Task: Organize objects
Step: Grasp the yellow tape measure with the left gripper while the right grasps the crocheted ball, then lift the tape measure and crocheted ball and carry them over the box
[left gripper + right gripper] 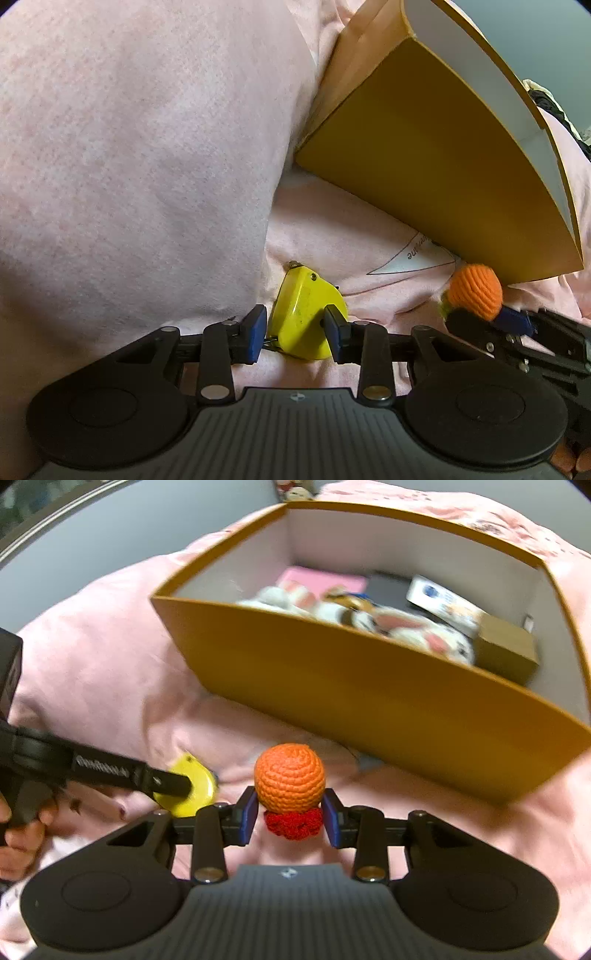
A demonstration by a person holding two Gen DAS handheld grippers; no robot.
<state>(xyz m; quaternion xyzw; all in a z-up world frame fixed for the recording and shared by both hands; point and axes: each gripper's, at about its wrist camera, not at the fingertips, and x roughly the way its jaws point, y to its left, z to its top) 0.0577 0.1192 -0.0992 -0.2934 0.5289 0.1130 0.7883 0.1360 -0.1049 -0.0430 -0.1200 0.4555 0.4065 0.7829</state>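
Orange crochet ball point(290, 777) with a red frill sits gripped in the right tongs point(290, 812), low centre, just before the orange box point(369, 690) wall. The left tongs point(295, 330) close on a yellow tape measure point(308, 317) lying on the pink bedding point(129, 166), whose bulge crowds the left.

Matt, fuzzy pink cloth blanket point(129, 166) under everything. Beside the matt orange cardboard box point(351, 686), white-lined inside: glossy yellow plastic tape measure point(306, 314) with metal screws, and knobbly crocheted orange yarn ball point(290, 777) with red yarn frill.
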